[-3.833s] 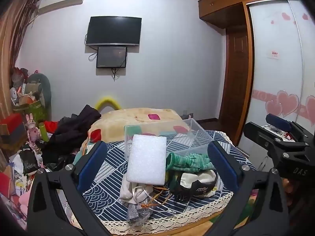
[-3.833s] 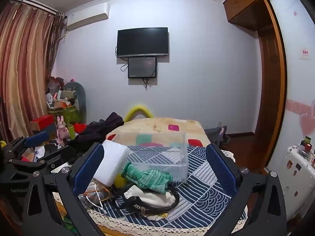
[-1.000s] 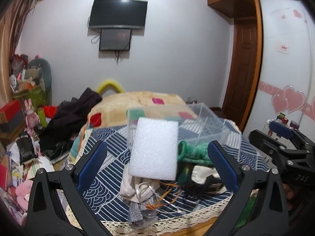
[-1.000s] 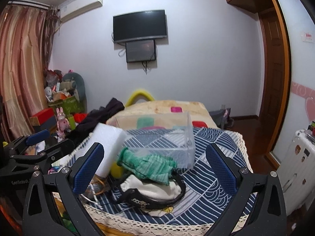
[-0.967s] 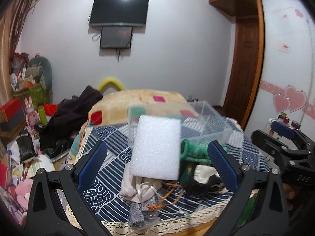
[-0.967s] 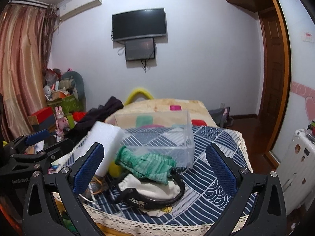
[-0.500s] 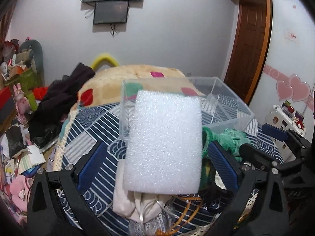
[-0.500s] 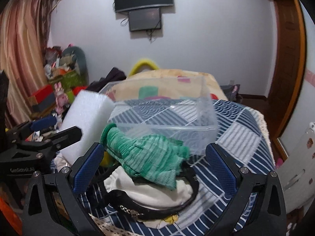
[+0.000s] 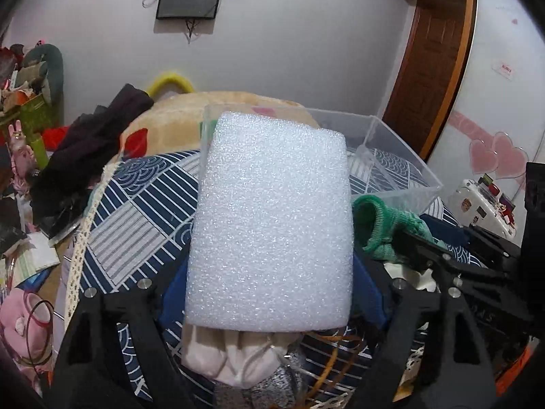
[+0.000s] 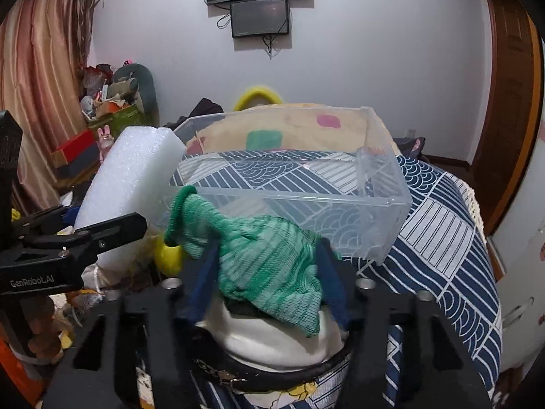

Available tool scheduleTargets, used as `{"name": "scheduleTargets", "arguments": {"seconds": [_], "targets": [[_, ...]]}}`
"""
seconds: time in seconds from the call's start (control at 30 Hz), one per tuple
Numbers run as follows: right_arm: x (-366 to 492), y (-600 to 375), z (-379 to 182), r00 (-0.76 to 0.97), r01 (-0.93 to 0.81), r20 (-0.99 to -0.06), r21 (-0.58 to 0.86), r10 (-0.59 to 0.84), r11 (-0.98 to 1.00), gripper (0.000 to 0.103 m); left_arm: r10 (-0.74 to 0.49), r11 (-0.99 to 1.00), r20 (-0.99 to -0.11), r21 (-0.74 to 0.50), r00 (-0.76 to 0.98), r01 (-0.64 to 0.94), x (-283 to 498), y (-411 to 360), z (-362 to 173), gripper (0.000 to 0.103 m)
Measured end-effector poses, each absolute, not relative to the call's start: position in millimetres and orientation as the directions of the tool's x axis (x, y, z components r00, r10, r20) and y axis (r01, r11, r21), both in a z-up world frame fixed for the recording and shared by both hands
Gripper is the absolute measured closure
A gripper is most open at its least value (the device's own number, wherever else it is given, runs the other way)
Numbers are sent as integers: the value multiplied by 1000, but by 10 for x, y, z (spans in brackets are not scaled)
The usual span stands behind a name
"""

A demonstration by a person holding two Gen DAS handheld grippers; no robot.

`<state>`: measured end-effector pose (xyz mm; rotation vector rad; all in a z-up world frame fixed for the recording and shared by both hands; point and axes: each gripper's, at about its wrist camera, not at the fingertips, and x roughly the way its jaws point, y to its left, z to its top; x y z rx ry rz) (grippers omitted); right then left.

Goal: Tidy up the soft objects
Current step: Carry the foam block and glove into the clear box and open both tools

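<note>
foam block: white foam block [image 9: 269, 228], rectangular slab, rounded corners, fine bubbly closed-cell texture. Stands tilted on the pile at the near edge of the surface, top edge leaning against the clear bin's left end.
green sock: green sock [image 10: 262, 255], ribbed knit, striped light/dark green, crumpled, cuff end open at left. Lies on top of a white fabric bundle [image 10: 276, 341], just in front of the bin.
clear bin: clear bin [image 10: 381, 184], rigid transparent plastic, rectangular, open top. Sits on the surface behind both items; nothing visible inside.
surface: covered by a navy-and-white patterned cloth [image 10: 439, 225] with a lace trim edge.
pile under foam: beige cloth pouch [image 9: 235, 354], grey knit piece, orange cord; a black belt-like loop rings the white bundle.
left gripper: left gripper [image 9: 269, 293], black frame, blue pads. Level, pointing forward at the foam; jaws clamped on the block's two side edges low down.
right gripper: right gripper [image 10: 265, 283], same build. Pointing forward toward the bin; jaws closed in against both sides of the sock, fabric bunched between the blue pads.
relative: left unit sits just beside the right, on its left, foam and sock nearly touching.
</note>
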<state>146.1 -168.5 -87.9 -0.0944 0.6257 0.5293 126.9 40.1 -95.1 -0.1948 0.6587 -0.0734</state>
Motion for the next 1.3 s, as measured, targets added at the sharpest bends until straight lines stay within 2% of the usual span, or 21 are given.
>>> {"name": "scheduleTargets", "arguments": {"seconds": [0.07, 0.3, 0.77, 1.03, 1.3], "targets": [[1435, -1727, -851, 682, -505, -572, 84, 456, 859, 70, -122, 980, -589, -199, 799, 2, 1233, 410, -923, 21], [1345, -1852, -687, 712, -496, -526, 93, 466, 863, 79, -104, 978, -543, -208, 833, -14, 1077, 483, -735, 21], [1325, -1998, -144, 807, -469, -368, 77, 462, 880, 80, -48, 987, -446, -157, 894, -25, 1069, 490, -176, 21], [1661, -1827, -98, 819, -455, -363, 59, 444, 889, 80, -71, 985, -490, -174, 869, -18, 1519, 573, -54, 21], [1971, -1677, -288, 785, -458, -448, 46, 428, 888, 80, -85, 982, -615, -186, 784, -40, 2112, 637, -306, 21]]}}
